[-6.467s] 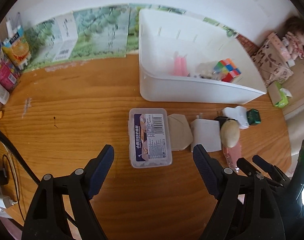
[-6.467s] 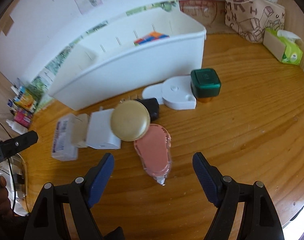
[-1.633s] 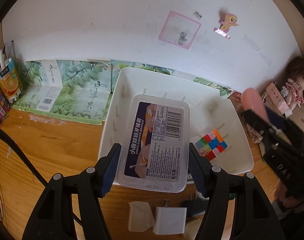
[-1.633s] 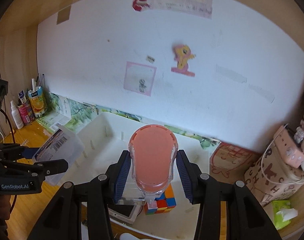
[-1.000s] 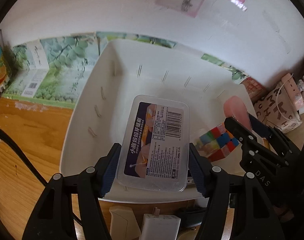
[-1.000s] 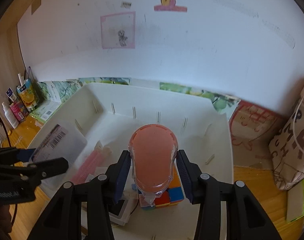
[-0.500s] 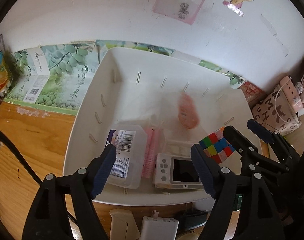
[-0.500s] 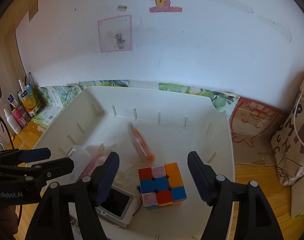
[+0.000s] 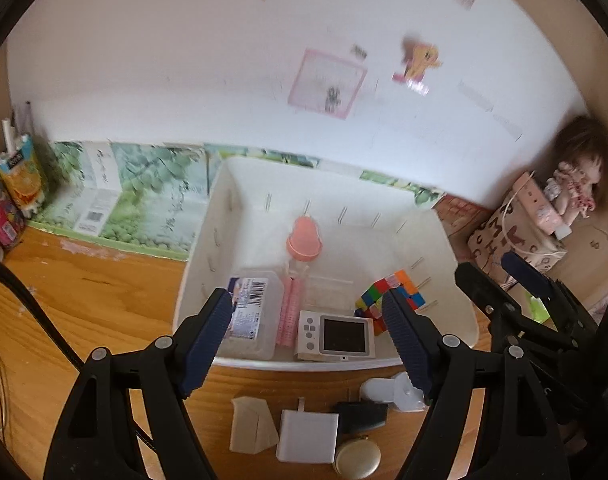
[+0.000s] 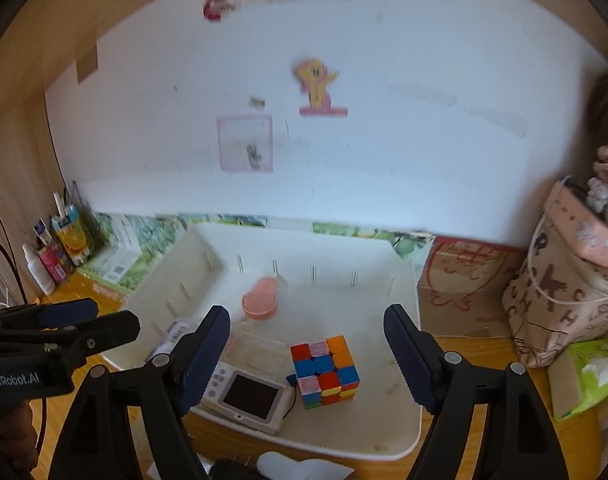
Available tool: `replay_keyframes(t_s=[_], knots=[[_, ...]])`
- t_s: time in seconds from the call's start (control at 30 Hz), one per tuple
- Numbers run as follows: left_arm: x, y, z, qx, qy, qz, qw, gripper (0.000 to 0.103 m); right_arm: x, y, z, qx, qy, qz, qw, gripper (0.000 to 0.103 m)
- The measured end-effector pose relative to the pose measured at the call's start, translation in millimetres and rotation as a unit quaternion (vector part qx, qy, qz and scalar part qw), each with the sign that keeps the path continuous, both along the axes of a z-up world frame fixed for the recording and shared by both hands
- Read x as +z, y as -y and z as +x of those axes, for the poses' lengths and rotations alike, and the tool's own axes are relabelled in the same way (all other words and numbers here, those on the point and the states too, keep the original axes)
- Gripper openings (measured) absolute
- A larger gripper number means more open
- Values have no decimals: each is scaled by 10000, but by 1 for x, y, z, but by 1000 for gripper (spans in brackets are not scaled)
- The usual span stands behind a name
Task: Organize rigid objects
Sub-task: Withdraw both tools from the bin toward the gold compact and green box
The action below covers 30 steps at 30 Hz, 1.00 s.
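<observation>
The white bin (image 9: pixel 224 216) holds the clear toothpick box (image 9: pixel 250 316) at its front left. The pink tape dispenser (image 9: pixel 304 238) stands against the bin's back wall. Also inside are a colour cube (image 9: pixel 400 292) and a white screen device (image 9: pixel 336 334). My left gripper (image 9: pixel 306 308) hangs open above the bin's front edge, with nothing between its fingers. In the right wrist view, my right gripper (image 10: pixel 306 316) is over the bin (image 10: pixel 404 360), jaws opening and empty. Below it are the cube (image 10: pixel 324 372) and the dispenser (image 10: pixel 260 300).
In front of the bin on the wooden table lie a beige piece (image 9: pixel 250 424), a white charger (image 9: pixel 308 436), a black object (image 9: pixel 362 414), a gold round case (image 9: pixel 356 458) and a white dispenser (image 9: pixel 392 392). Cartons (image 9: pixel 20 176) stand left. A patterned bag (image 9: pixel 520 236) and tissue box (image 10: pixel 584 372) stand right.
Both grippers let go of their loads and drew back and up from the bin. The clear box now lies in the bin, and the falling pink dispenser has settled at the back.
</observation>
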State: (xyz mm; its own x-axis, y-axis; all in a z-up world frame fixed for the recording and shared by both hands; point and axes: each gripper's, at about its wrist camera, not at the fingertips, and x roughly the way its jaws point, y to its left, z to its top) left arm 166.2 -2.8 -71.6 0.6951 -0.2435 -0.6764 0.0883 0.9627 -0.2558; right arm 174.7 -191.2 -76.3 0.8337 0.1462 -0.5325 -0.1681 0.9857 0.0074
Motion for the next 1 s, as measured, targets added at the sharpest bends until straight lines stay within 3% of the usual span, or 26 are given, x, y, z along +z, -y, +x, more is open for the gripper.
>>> replay_keyframes(t_s=[0.23,0.4,0.73,1.0], knots=[[17,-23,-48,32,230,46,9997,80,17,-1,-47,-200,305,171,9992,81],[16,-38,-78,-91,132,96,9998,80,13,-5,-84,-473,371,289,9978,81],[-5,-51,-122,-399,-280,174,9987,80,-18,-17,-158,-941,147,665,9932,81],[-18,-50,-136,-545,-666,-73,9963,80,-50,-13,-201,-1310,-257,741,9883,81]])
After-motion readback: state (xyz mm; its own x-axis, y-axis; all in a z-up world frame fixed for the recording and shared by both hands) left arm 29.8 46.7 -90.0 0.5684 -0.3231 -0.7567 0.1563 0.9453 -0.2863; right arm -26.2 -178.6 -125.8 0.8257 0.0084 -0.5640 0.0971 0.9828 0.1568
